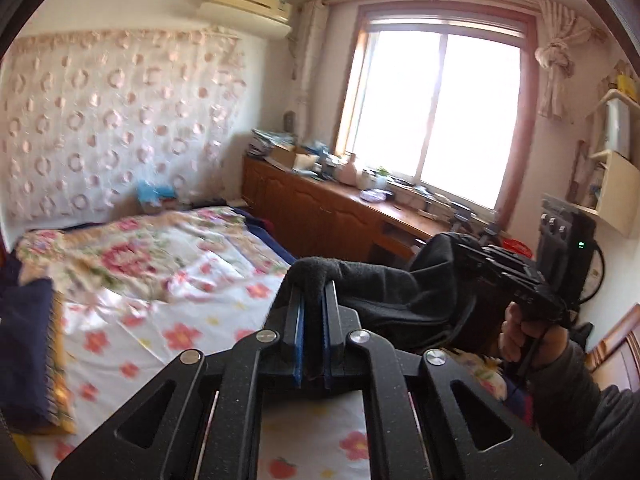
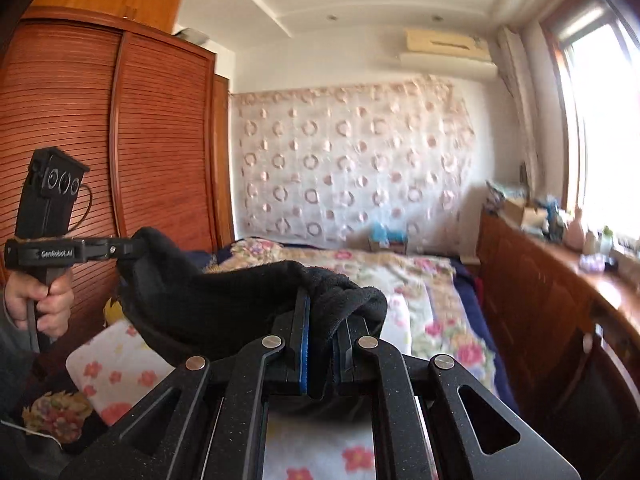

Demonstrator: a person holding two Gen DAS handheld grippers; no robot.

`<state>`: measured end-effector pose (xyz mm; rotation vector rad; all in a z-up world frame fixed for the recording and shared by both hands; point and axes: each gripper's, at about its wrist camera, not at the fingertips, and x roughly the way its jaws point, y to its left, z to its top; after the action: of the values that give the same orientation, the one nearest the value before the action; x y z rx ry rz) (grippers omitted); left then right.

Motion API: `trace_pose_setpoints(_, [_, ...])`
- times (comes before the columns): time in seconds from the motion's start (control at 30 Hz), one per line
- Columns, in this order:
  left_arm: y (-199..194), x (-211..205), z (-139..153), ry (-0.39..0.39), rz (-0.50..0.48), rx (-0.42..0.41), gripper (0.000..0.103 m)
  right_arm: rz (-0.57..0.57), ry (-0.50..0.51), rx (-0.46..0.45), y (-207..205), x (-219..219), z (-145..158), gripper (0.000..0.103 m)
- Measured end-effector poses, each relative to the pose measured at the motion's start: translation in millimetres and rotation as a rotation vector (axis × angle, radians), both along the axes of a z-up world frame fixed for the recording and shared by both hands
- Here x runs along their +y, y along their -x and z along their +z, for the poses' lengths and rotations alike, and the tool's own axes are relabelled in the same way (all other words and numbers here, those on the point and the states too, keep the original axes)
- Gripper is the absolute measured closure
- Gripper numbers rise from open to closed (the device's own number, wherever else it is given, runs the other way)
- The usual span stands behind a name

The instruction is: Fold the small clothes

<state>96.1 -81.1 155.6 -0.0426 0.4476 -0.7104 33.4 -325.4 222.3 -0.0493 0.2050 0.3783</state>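
Observation:
A small black knit garment (image 1: pixel 384 292) hangs stretched in the air between my two grippers, above the floral bed sheet (image 1: pixel 160 280). My left gripper (image 1: pixel 314 296) is shut on one end of it. In the left wrist view my right gripper (image 1: pixel 460 248) grips the other end, held by a hand. In the right wrist view my right gripper (image 2: pixel 324 316) is shut on bunched black fabric (image 2: pixel 240 300), and my left gripper (image 2: pixel 132 246) pinches the far end at left.
The bed (image 2: pixel 420 300) fills the middle. A folded dark blue cloth (image 1: pixel 24 344) lies at its left edge. A wooden cabinet (image 1: pixel 320 208) with clutter runs under the window (image 1: pixel 432 112). A tall wooden wardrobe (image 2: pixel 120 140) stands to the left.

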Motion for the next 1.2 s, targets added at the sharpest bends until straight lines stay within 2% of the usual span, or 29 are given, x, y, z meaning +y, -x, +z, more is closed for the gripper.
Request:
trace_pose_setpoints(0.17, [-38.3, 21.3, 19.4, -0.018, 0.097, -0.019, 0.096, 0.023, 0.041, -0.013, -52.8, 18.8, 25.8, 0.096])
trace_pose_setpoints(0.3, [-56.8, 39.4, 41.8, -0.038, 0.193, -0.097, 0.096, 0.016, 0.047, -0.041, -102.2, 36.7, 38.8, 0.096])
trace_pose_setpoints(0.4, [-53.4, 52.3, 51.8, -0.044, 0.228, -0.140, 0.096, 0.016, 0.036, -0.086, -113.6, 50.8, 41.0, 0.096])
trace_pose_setpoints(0.47, [-42.5, 60.5, 42.7, -0.045, 0.230, -0.140, 0.096, 0.034, 0.031, -0.081, -108.1, 55.2, 20.4, 0.096])
trace_pose_setpoints(0.53, [-32.0, 65.8, 17.9, -0.077, 0.228, -0.125, 0.096, 0.060, 0.045, -0.046, -96.8, 51.2, -7.8, 0.096])
trace_pose_setpoints(0.57, [-28.7, 67.2, -6.1, -0.100, 0.220, -0.094, 0.096, 0.078, 0.055, -0.013, -96.2, 51.2, -22.1, 0.096])
trace_pose_setpoints(0.63, [-13.0, 73.1, -67.3, -0.129, 0.195, 0.002, 0.096, 0.121, 0.069, 0.087, -86.2, 48.6, -67.2, 0.096])
trace_pose_setpoints(0.73, [13.3, 74.2, -168.1, -0.171, 0.167, 0.176, 0.096, 0.188, 0.063, 0.287, -63.6, 50.8, -159.0, 0.096])
trace_pose_setpoints(0.83, [32.0, 78.0, -237.8, -0.157, 0.168, 0.319, 0.096, 0.203, 0.065, 0.441, -45.4, 55.2, -234.9, 0.096])
trace_pose_setpoints(0.9, [37.8, 83.1, -266.6, -0.125, 0.190, 0.382, 0.096, 0.197, 0.053, 0.492, -40.9, 53.9, -261.2, 0.096])
trace_pose_setpoints(0.97, [39.8, 86.4, -279.4, -0.101, 0.198, 0.414, 0.096, 0.194, 0.027, 0.503, -40.5, 50.4, -267.0, 0.096])
trace_pose_setpoints(1.03, [41.9, 83.6, -280.7, -0.102, 0.202, 0.408, 0.096, 0.200, 0.025, 0.491, -41.2, 49.8, -262.0, 0.096])
trace_pose_setpoints(1.2, [38.4, 76.3, -255.9, -0.096, 0.198, 0.352, 0.096, 0.208, 0.045, 0.436, -29.4, 48.3, -248.7, 0.096])
